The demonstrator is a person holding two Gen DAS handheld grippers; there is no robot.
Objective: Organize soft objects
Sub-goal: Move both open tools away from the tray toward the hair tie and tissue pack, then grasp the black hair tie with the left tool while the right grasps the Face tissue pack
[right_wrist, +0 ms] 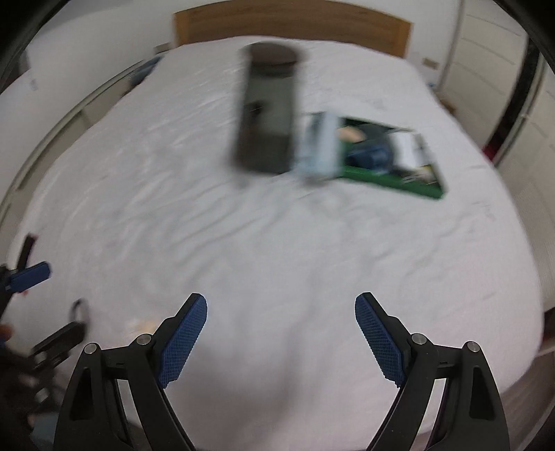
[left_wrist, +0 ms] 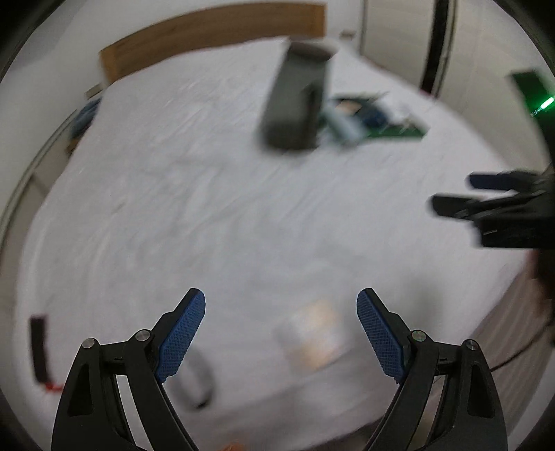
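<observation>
Both views are motion-blurred, so fine detail is lost. The soft objects lie in a shallow green tray (right_wrist: 392, 180) in the upper right of the right wrist view: a dark blue rolled or folded cloth (right_wrist: 373, 154), a pale blue-grey piece (right_wrist: 321, 149) hanging over the tray's left end, and something white (right_wrist: 409, 147) toward its right. A small peach-coloured patch shows among them; what it is cannot be told. In the left wrist view the same tray (left_wrist: 399, 131) sits in the upper middle of the frame, its contents smeared.

Just left of the tray, touching or nearly touching it, stands a tall dark grey open-topped bin (right_wrist: 267, 111), box-like with rounded corners and dull sides; it leans in both views, seen also at (left_wrist: 296, 97).

Everything rests on a bed covered with a white, finely wrinkled sheet (right_wrist: 277, 249), with a wooden headboard (right_wrist: 291, 24) at the top of the frame.

The left gripper (left_wrist: 281, 326) hangs over the near edge of the bed with its fingers spread wide and nothing between them; the pads (left_wrist: 182, 341) are blue with a fine knurled grid, on black arms. Below it lie a blurred pale packet (left_wrist: 312, 340) and a grey loop (left_wrist: 196, 381). The right gripper (right_wrist: 281, 329) is likewise spread wide and empty.

No writing can be read.
</observation>
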